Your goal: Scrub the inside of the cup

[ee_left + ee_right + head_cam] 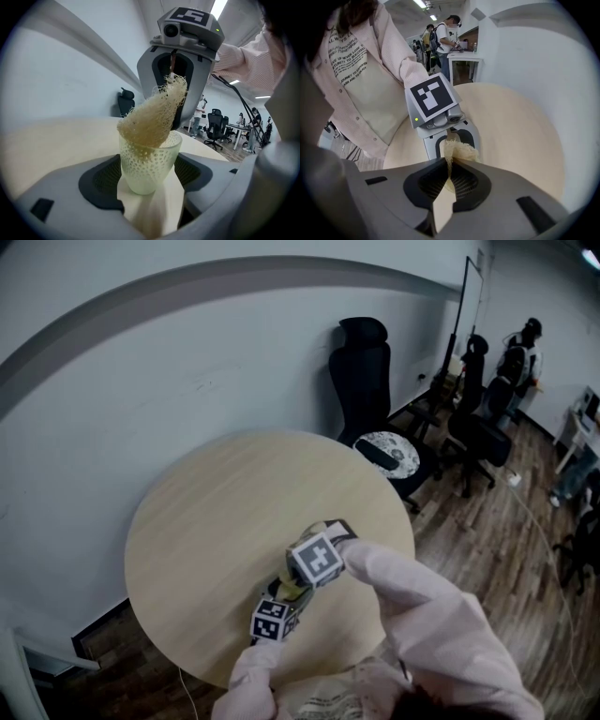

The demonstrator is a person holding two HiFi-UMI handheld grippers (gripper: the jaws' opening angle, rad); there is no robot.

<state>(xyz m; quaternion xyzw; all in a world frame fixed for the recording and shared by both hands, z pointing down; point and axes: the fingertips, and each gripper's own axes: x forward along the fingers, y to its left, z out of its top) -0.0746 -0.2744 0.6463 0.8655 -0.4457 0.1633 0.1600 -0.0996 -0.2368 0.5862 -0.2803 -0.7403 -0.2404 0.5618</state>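
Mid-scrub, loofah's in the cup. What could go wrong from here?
1. The right gripper pinches only the thin top edge of the loofah; twisting may pull it free.
2. The fingers of the left gripper hold the tapered cup low on its wall; a sideways push could tip it or squeeze it out.

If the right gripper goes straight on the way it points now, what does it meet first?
Probably the cup held by the left gripper; the loofah in the right gripper already dips into its mouth.
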